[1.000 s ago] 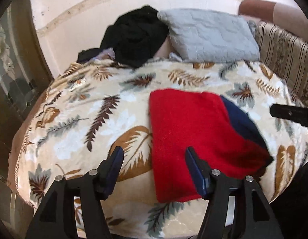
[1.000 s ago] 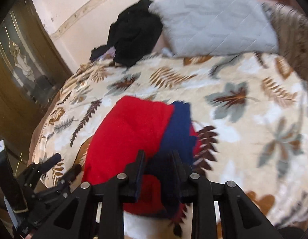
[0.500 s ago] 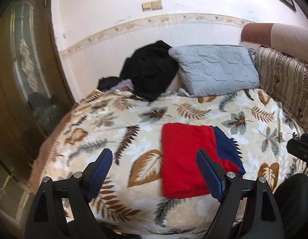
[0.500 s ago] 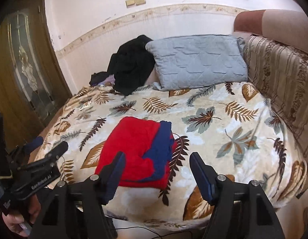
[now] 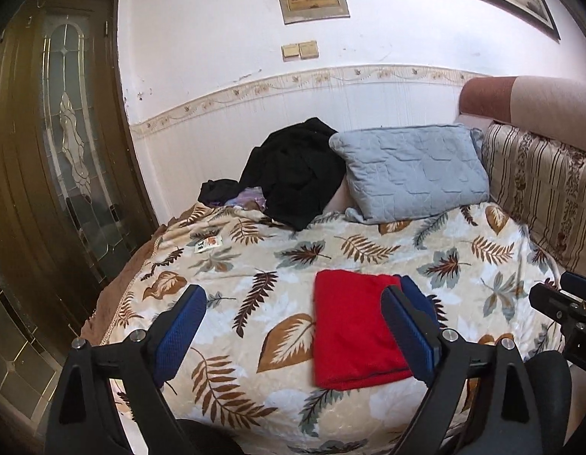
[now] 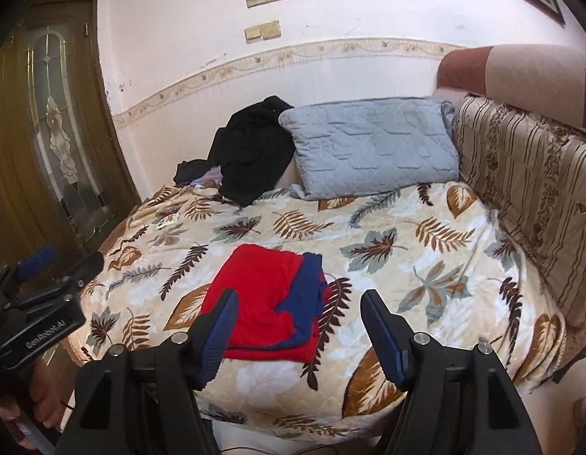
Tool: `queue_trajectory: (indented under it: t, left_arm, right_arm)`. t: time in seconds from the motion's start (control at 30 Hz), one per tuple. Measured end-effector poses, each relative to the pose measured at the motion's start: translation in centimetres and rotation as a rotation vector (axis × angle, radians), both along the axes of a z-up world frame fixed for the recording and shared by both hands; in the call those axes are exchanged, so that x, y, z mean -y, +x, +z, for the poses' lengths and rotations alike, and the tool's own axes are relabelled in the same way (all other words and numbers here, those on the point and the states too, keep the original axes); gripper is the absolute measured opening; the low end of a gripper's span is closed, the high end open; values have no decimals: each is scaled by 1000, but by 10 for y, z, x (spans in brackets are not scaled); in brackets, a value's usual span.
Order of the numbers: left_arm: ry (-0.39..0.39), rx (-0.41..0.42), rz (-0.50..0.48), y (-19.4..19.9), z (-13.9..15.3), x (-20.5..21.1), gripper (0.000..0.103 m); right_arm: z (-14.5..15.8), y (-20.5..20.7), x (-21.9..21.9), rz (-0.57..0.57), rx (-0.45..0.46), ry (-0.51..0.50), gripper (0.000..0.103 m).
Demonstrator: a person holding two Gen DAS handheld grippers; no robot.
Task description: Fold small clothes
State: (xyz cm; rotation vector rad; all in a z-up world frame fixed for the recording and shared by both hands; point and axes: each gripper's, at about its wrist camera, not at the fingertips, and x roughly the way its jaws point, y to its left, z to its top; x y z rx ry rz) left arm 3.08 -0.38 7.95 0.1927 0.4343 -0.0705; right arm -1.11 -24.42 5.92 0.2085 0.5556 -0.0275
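A folded red and navy garment [image 5: 353, 326] lies flat on the leaf-patterned blanket [image 5: 255, 265], near the bed's front edge; it also shows in the right wrist view [image 6: 270, 295]. My left gripper [image 5: 293, 303] is open and empty, held back and above the bed, apart from the garment. My right gripper [image 6: 298, 307] is open and empty, also pulled back from the garment. The left gripper's body shows at the left of the right wrist view [image 6: 38, 303].
A pile of black clothes [image 5: 293, 174] and a grey-blue quilted pillow [image 5: 410, 170] lie at the back against the wall. A striped cushion [image 5: 547, 197] runs along the right side. A wooden glass-paned door [image 5: 46, 151] stands at left.
Both grippers pulled back and up from the garment. The right gripper, shut on its navy edge a second ago, opened and let go. The left gripper opened wider.
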Motion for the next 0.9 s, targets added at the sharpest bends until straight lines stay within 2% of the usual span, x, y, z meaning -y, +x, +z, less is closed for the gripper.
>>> queue_trajectory:
  t: [0.4, 0.7, 0.9]
  left_arm:
    - [2, -7, -20, -5, 8, 3, 93]
    - [-45, -21, -38, -2, 8, -7, 93]
    - [-79, 16, -80, 3, 4, -9, 93]
  right_arm:
    - [9, -6, 0, 0, 22, 1, 71]
    - [5, 2, -11, 24, 8, -20, 71]
    - [1, 14, -13, 29, -10, -18, 71]
